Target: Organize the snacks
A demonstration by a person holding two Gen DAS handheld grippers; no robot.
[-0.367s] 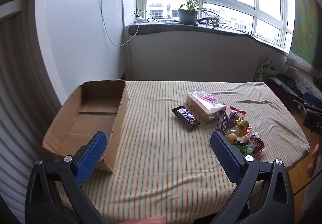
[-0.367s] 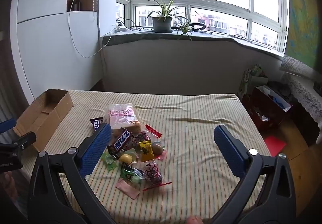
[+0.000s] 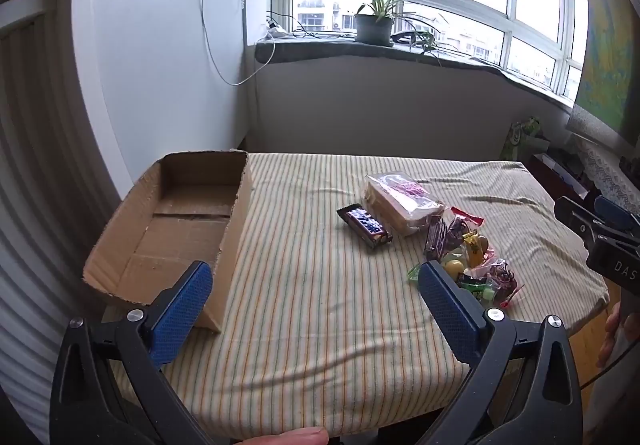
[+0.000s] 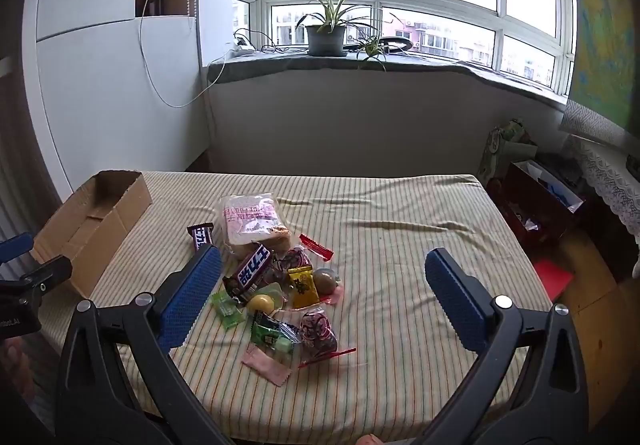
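Note:
A pile of snacks [image 4: 280,285] lies on the striped table [image 4: 400,285]: a clear bread bag [image 4: 250,219], a dark chocolate bar [image 4: 201,235], a second bar [image 4: 250,275], a yellow packet [image 4: 303,285] and several small candies. An empty cardboard box [image 3: 176,229] stands at the table's left end. My left gripper [image 3: 314,283] hovers open over the near edge between box and pile, with the bread bag [image 3: 400,201] and chocolate bar [image 3: 365,225] ahead. My right gripper [image 4: 324,273] stands open above the pile's near side, holding nothing.
A windowsill with a potted plant [image 4: 326,31] runs behind the table. Bags and a red box [image 4: 536,201] sit on the floor at the right. The white wall [image 3: 160,85] stands close behind the cardboard box. The right gripper's body [image 3: 600,241] shows at the left view's right edge.
Both views have shifted only slightly; the grippers stay open and hover in about the same places. No snack has moved.

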